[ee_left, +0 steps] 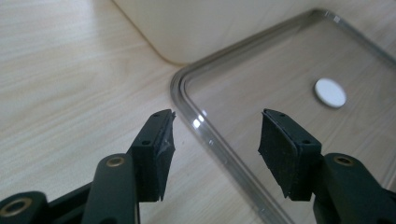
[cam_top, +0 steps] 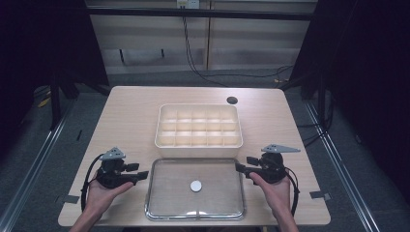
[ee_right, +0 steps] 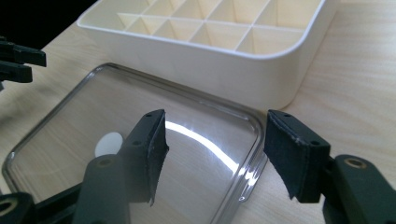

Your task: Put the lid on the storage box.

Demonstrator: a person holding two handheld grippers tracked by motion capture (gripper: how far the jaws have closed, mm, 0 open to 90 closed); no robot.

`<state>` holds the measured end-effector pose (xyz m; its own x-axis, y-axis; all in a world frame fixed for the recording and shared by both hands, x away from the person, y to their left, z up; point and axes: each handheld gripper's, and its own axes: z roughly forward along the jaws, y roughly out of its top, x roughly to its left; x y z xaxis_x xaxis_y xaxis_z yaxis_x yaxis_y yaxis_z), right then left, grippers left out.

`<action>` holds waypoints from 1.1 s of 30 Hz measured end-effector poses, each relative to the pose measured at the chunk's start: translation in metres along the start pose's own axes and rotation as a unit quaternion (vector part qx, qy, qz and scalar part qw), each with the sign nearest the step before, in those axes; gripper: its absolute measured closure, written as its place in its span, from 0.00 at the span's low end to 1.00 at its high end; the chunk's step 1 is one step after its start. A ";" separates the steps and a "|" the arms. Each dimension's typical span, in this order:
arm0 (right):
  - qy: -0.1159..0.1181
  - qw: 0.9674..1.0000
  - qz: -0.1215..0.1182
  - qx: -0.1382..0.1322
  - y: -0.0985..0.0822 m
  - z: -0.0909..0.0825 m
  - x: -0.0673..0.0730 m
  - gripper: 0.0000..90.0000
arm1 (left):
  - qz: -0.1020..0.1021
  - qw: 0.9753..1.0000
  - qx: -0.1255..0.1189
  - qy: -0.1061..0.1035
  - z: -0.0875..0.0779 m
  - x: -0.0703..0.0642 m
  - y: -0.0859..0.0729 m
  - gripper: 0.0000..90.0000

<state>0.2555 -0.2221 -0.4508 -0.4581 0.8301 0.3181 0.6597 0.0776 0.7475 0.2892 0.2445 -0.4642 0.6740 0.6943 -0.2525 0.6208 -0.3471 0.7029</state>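
A clear lid (cam_top: pixel 195 188) is laid flat on the counter (cam_top: pixel 125 116), just before a white box (cam_top: pixel 198 129). Left hand-held gripper (cam_top: pixel 144 175) and right hand-held gripper (cam_top: pixel 240 167) are held released at its edges.

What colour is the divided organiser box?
Cream-white organiser box, clearest in the right gripper view.

On the table (cam_top: pixel 130 111), the lid (cam_top: pixel 164 203) lies before the divided box (cam_top: pixel 198 144).

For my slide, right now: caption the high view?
Two open tongs flank a clear lid before a divided box.
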 end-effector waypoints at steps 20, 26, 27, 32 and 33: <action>-0.026 0.998 0.012 0.064 -0.023 0.028 -0.018 0.57 | 0.015 0.999 0.048 -0.008 0.024 -0.005 -0.013 0.57; -0.042 0.996 0.010 0.072 -0.025 0.033 -0.018 0.57 | 0.006 0.999 0.053 -0.011 0.026 -0.003 -0.015 0.59; -0.042 0.997 0.008 0.070 -0.025 0.034 -0.018 0.57 | 0.011 0.998 0.055 -0.013 0.027 -0.004 -0.015 0.59; -0.050 0.996 0.003 0.078 -0.026 0.036 -0.015 0.58 | 0.014 0.998 0.056 -0.016 0.029 -0.007 -0.015 0.59; -0.050 0.996 0.002 0.077 -0.026 0.037 -0.015 0.58 | 0.014 0.998 0.056 -0.016 0.029 -0.007 -0.015 0.59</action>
<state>0.2672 -0.2165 -0.4967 -0.3991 0.8808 0.2546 0.7479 0.1522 0.6461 0.2870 0.2269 -0.4920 0.7035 0.6631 -0.2558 0.6406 -0.4358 0.6322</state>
